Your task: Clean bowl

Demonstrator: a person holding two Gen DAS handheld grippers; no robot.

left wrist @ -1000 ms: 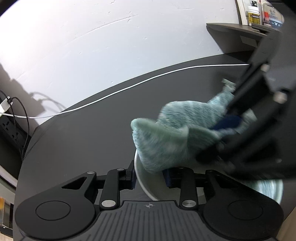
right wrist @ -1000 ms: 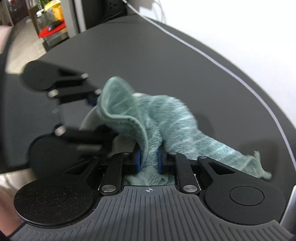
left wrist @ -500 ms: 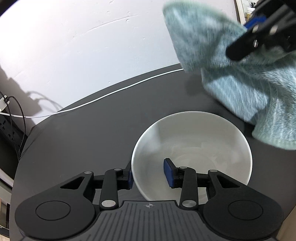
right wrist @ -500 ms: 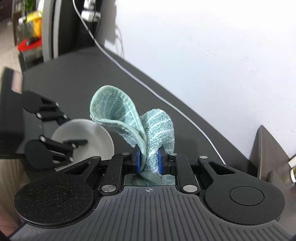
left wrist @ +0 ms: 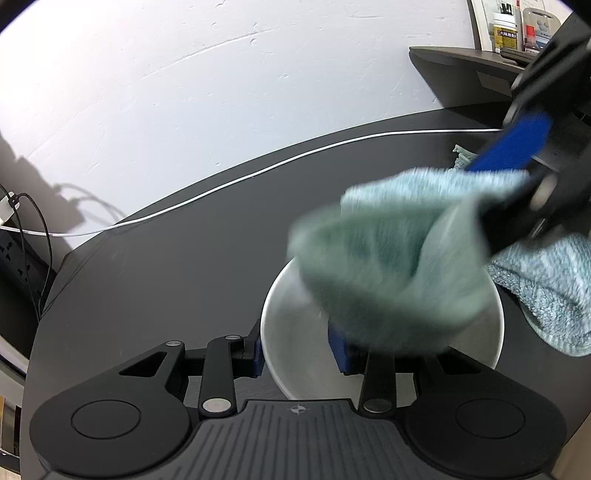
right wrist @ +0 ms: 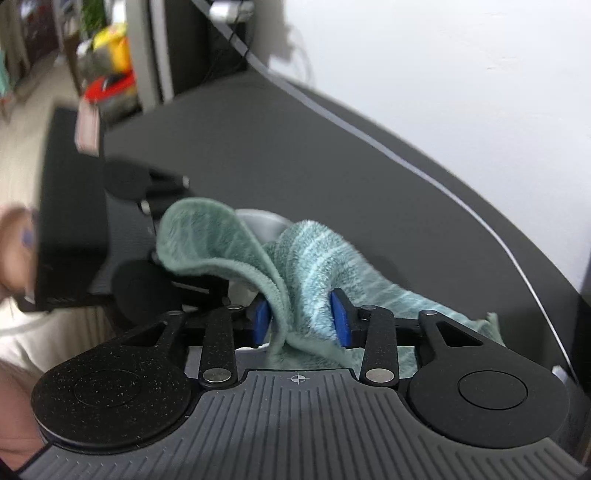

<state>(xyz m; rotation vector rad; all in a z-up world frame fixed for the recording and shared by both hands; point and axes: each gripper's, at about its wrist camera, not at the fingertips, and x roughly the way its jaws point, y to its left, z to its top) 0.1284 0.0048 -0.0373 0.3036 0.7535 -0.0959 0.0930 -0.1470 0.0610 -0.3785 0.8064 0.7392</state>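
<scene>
1. The round white bowl sits on the dark grey table, right in front of the left gripper.
2. The left gripper has its two blue pads on each side of the bowl's near rim, one outside and one inside. The jaws look clamped on the rim to keep the bowl in place.
3. The right gripper holds a fluffy green striped cloth. Its jaws are a little apart with the cloth bunched between them, so the hold looks loose.
4. The cloth hangs over the bowl and covers most of its inside. It is blurry in the left view, so it is hard to tell if it touches the bottom.
5. The part of the bowl that shows looks white and plain, with no food or dirt to see. The wiping seems to be under way, and more rubbing may be left. After that, the cloth must come out.
6. Behind the bowl a thin white cable runs along the table by the white wall. Far behind the bowl on the right is a dark shelf with small bottles.
7. Nothing stands in the way of the bowl. A loose end of the cloth lies on the table just beside it.
</scene>
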